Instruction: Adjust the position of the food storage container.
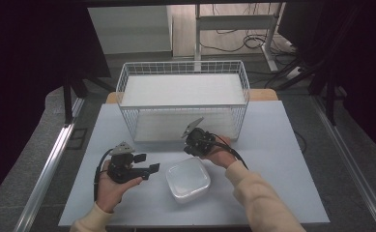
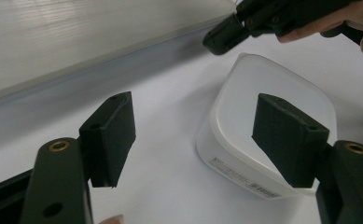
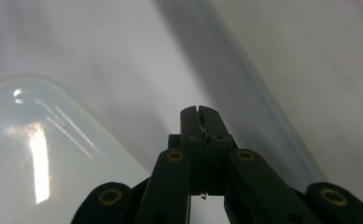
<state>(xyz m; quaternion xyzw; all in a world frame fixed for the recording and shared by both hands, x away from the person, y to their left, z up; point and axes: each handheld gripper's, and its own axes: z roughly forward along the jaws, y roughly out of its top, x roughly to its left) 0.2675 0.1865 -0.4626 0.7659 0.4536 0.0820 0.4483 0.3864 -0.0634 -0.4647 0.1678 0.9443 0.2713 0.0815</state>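
Beside the white container, both grippers hover.

Cream sleeves are worn; black grippers, the left gripper and the right gripper, are fitted with brass-ringed screws (grey plates topping both), black cables trailing.

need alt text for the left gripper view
Two open black jaws of the left gripper frame a white lidded plastic box on a pale table, nothing between them. The right gripper, jaws shut, reaches in from the top right above the box's far edge.
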